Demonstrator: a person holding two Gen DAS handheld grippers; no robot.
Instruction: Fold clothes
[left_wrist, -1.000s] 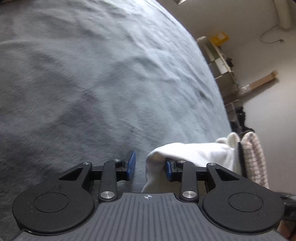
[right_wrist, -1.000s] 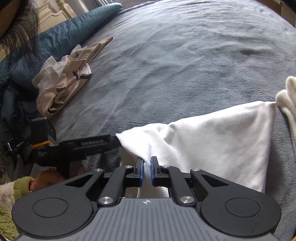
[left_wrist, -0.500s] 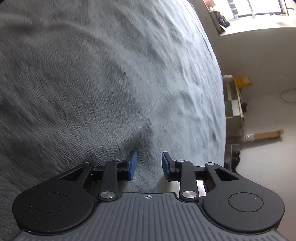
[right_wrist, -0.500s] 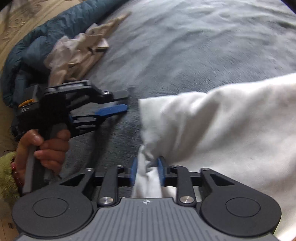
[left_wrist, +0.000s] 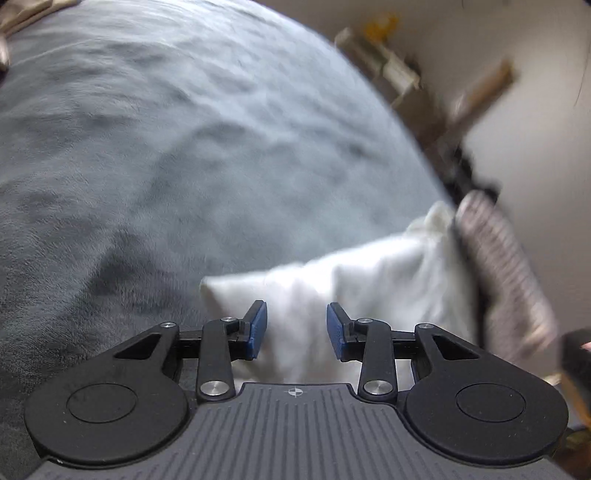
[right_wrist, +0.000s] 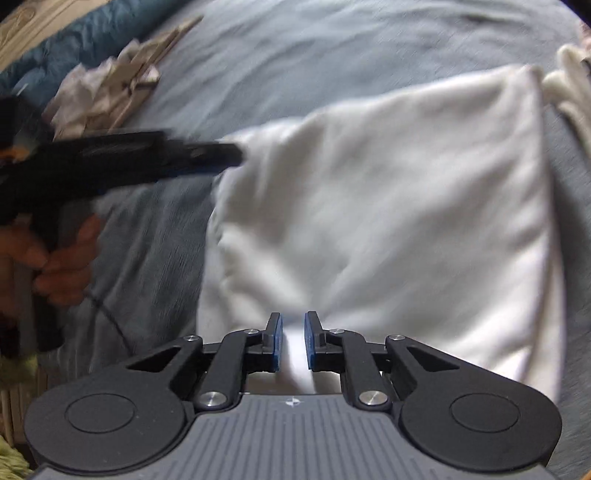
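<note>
frankly, the risk sits with the right gripper (right_wrist: 293, 341): its jaws are closing with a ridge of the white garment (right_wrist: 388, 206) between them, and the blue pads do not look pressed onto the cloth yet. if the hand pulls before they bite, the edge slips out and the fold sags back onto the grey blanket (right_wrist: 332, 55), where the garment lies partly doubled over.

the left gripper (left_wrist: 296, 329) hovers over the garment's near-left corner with its jaws apart and opening, gripping nothing. a late or shallow pinch there would leave one side trailing, so the fold comes out skewed (the blur in both views suggests quick hands, which won't help).

a cream piece (right_wrist: 569, 77) lies just beside the far corner and could be dragged along. the beige clothes (right_wrist: 110, 85) lie well apart.
</note>
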